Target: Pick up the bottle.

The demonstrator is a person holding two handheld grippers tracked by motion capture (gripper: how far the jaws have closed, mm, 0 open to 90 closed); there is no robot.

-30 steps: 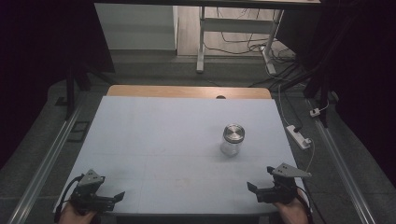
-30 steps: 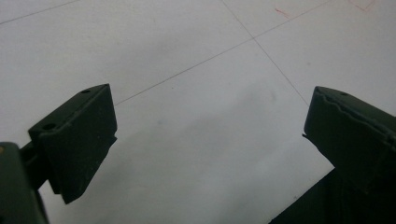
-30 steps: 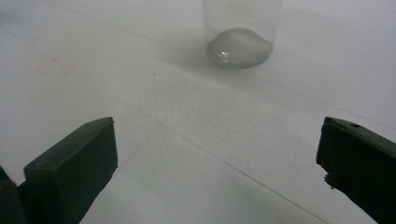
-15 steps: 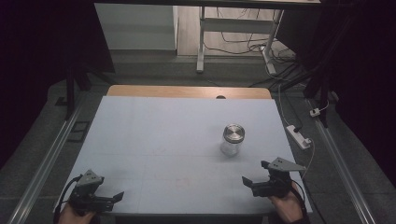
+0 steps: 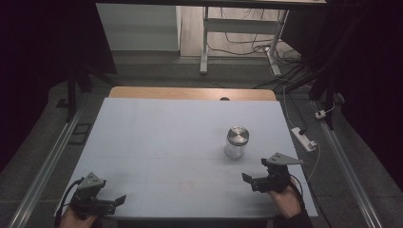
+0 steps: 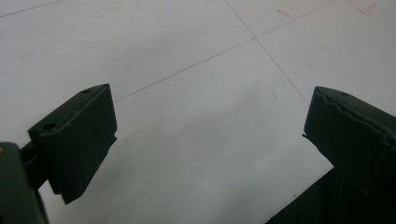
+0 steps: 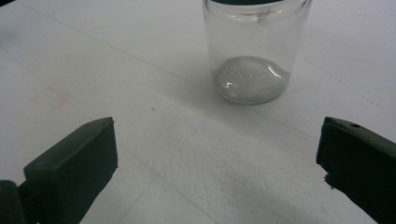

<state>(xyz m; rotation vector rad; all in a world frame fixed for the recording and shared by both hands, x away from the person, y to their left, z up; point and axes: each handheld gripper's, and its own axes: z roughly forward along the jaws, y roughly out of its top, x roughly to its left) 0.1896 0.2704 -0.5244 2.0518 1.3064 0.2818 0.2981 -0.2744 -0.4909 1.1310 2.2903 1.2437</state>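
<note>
Here: glass jar [image 7: 256, 51] upright just ahead of right hand-held gripper [image 7: 217, 163]; jaws spread, empty.

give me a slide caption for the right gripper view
Right tool open, its black jaws apart, facing an upright clear glass jar on the pale table.

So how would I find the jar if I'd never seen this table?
Look at the pale table, then at its right half, just ahead of the right claw. The jar stands there upright: clear glass with a round silver lid, the one thing standing on the table.
</note>
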